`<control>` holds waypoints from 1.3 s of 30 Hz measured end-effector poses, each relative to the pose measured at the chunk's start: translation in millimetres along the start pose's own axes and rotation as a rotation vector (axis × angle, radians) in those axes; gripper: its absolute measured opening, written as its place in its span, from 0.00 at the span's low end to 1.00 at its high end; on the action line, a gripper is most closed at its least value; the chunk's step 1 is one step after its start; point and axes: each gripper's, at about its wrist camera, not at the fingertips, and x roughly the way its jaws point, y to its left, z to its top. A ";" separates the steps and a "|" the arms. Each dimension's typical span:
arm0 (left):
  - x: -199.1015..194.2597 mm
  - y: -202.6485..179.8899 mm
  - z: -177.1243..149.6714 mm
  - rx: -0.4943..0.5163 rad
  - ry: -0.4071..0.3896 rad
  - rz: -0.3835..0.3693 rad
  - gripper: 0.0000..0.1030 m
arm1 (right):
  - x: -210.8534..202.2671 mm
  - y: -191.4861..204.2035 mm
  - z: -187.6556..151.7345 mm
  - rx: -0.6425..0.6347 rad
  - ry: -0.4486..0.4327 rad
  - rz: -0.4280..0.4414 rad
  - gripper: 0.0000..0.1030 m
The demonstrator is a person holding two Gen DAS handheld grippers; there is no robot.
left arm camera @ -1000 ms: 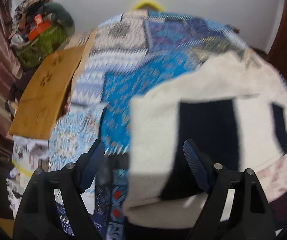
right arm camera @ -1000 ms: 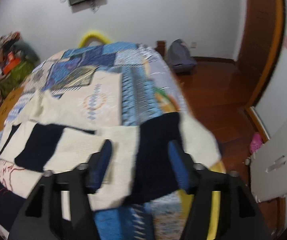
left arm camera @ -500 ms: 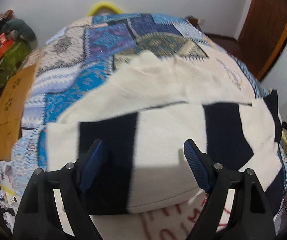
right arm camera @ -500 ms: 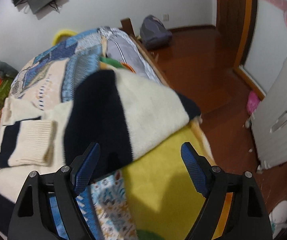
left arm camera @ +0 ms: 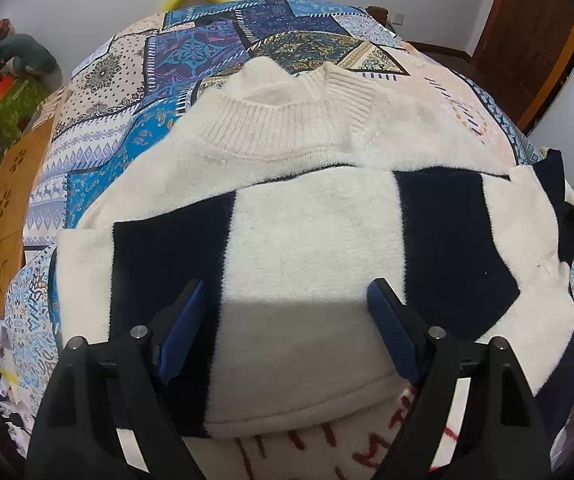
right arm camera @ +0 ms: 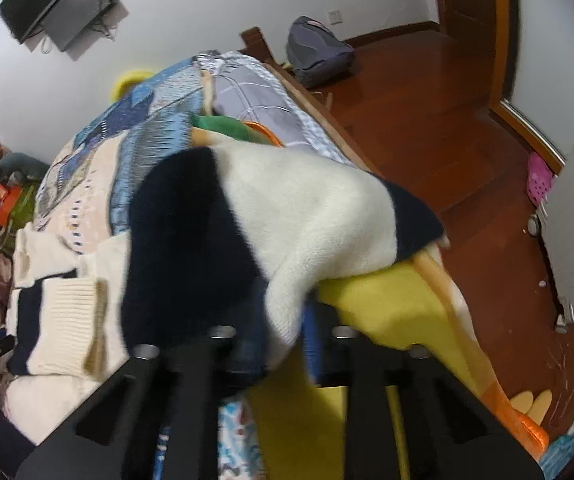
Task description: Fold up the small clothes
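A cream sweater [left arm camera: 311, 232] with wide navy stripes lies flat on the bed, its ribbed collar [left arm camera: 287, 112] at the far side. My left gripper [left arm camera: 287, 292] hovers open over the near middle of the sweater, and nothing sits between its blue pads. In the right wrist view the sweater's side [right arm camera: 307, 208] hangs over the bed edge, bunched into my right gripper [right arm camera: 283, 340], which is shut on that fabric. A folded sleeve with a ribbed cuff [right arm camera: 71, 312] lies across the body at the left.
A patchwork quilt [left arm camera: 191, 52] covers the bed, over a yellow blanket [right arm camera: 383, 308] at the right edge. White cloth with red lettering [left arm camera: 327, 448] lies under the sweater's near hem. A brown board [left arm camera: 11, 200] and clutter [left arm camera: 3, 92] are left; wooden floor [right arm camera: 427, 100] and a backpack [right arm camera: 315, 52] right.
My left gripper swung from the sweater's left edge to over its middle, staying open. My right gripper dropped to the sweater's right side, opened wider, then closed on the fabric.
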 end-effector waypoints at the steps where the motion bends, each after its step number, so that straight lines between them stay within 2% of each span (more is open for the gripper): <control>1: -1.7 1.6 0.0 -0.003 -0.003 -0.003 0.79 | -4.6 4.4 0.8 -0.016 -0.017 -0.013 0.10; 5: -18.0 11.6 -0.7 -0.025 -0.045 -0.008 0.79 | -32.4 28.1 8.0 -0.081 -0.093 -0.039 0.09; 10: -43.8 33.1 -2.6 -0.058 -0.113 0.017 0.79 | -71.9 77.8 21.6 -0.186 -0.199 0.014 0.09; 13: -60.1 46.4 -8.1 -0.073 -0.150 0.029 0.79 | -85.6 123.7 24.5 -0.273 -0.240 0.088 0.09; 18: -80.4 62.2 -21.1 -0.083 -0.179 0.033 0.79 | -66.5 211.3 2.1 -0.452 -0.190 0.196 0.09; 23: -90.9 69.3 -36.0 -0.079 -0.179 0.035 0.79 | -17.2 270.1 -39.2 -0.583 -0.036 0.264 0.10; 27: -92.3 63.8 -38.8 -0.052 -0.170 0.045 0.79 | 15.6 282.3 -66.1 -0.656 0.101 0.231 0.19; 30: -93.0 52.2 -33.2 -0.029 -0.171 0.044 0.79 | 15.9 270.7 -69.6 -0.647 0.145 0.245 0.28; 33: -95.4 31.0 -21.4 0.005 -0.182 0.035 0.79 | 3.4 254.6 -62.2 -0.607 0.123 0.260 0.30; 35: -98.1 12.6 -11.3 0.033 -0.189 0.022 0.79 | -14.0 237.2 -56.9 -0.572 0.087 0.259 0.34; 39: -102.1 -33.1 9.0 0.110 -0.206 -0.011 0.80 | -41.9 201.5 -49.3 -0.510 0.014 0.239 0.36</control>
